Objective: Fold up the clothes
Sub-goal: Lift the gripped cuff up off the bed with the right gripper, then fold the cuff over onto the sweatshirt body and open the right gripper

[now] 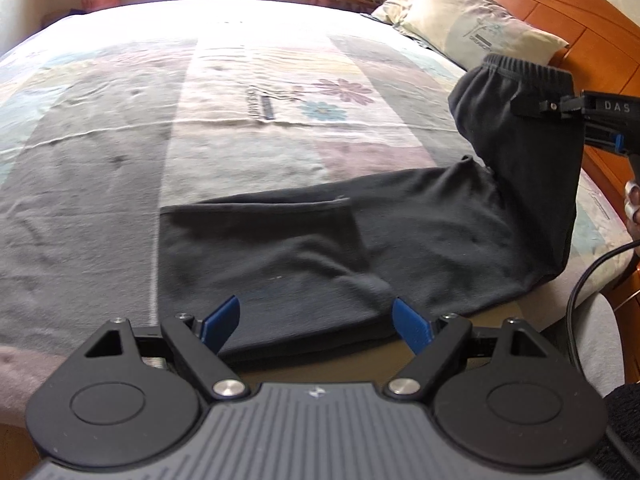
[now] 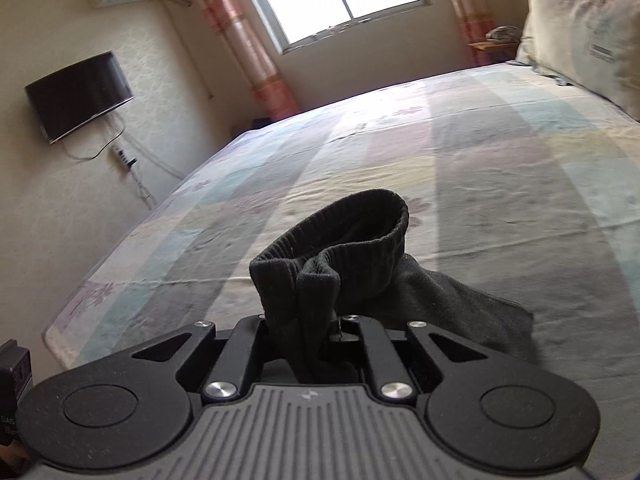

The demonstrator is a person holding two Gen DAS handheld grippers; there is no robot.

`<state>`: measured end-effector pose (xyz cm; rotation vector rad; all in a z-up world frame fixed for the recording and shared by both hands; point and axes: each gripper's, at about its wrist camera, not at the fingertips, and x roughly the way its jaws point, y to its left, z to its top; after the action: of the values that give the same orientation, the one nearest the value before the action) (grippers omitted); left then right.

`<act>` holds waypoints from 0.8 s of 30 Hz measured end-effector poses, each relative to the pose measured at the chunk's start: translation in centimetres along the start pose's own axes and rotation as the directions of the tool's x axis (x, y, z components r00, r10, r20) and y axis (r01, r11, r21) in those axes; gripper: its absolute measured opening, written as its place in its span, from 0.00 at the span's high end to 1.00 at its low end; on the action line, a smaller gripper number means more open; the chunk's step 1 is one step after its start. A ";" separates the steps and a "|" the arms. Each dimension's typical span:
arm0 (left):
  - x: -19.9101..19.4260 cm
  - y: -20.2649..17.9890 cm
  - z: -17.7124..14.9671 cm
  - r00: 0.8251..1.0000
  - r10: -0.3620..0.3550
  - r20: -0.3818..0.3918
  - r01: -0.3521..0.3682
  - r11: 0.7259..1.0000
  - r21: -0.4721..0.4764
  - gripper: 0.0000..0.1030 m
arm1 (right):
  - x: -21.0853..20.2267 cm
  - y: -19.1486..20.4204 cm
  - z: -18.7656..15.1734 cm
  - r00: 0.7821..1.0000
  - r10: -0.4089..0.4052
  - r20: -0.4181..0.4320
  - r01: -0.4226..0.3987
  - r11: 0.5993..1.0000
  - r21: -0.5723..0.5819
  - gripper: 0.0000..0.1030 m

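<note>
Bed (image 1: 100, 200) fills both views, patchwork sheet, pillow (image 1: 472, 20) at far right by the wooden headboard (image 1: 580, 24).

Dark trousers (image 1: 400, 232) lie along the near edge of the bed, long axis running left to right in the left wrist view. Left part is flat on the sheet, already doubled over (a folded flap edge shows on top). Right part rises off the bed in a bend, up to the ribbed waistband (image 1: 524, 66), which hangs in the air at far right.

Right gripper (image 1: 550, 108) comes in from the right edge and has that raised end: jaws nearly closed, pinching the ribbed band. Right wrist view confirms it, bunched rib fabric (image 2: 320, 280) clamped between the jaws, the rest of the cloth trailing down to the sheet on the right.

Left gripper (image 1: 316, 326) sits at the near edge over the flat folded end, blue pads (image 1: 222, 322) spread wide, nothing between them, cloth just ahead and below.

Key relation: the lifted end is right of the flat end along the garment's long axis, so the fold would likely go right to left, and the right hand is the one carrying it. The left hand is nearer the flat end and looks free to pin it (my guess).
</note>
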<state>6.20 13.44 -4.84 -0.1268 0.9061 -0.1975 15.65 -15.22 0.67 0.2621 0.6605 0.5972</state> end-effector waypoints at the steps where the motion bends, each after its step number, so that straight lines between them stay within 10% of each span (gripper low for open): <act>1: -0.1 0.2 -0.1 1.000 0.008 0.000 -0.008 1.000 -0.002 0.18 | 0.3 0.5 0.0 1.000 0.012 -0.005 -0.012 1.000 -0.011 0.88; 24: -3.3 6.6 -2.7 0.981 0.191 -0.022 -0.192 0.973 -0.128 0.18 | 7.7 14.1 -2.0 0.967 0.171 -0.188 -0.226 0.916 -0.331 0.88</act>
<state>2.84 20.55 -5.28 -0.1585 0.9349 0.0407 13.06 0.75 1.07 -0.0541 0.6680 0.9268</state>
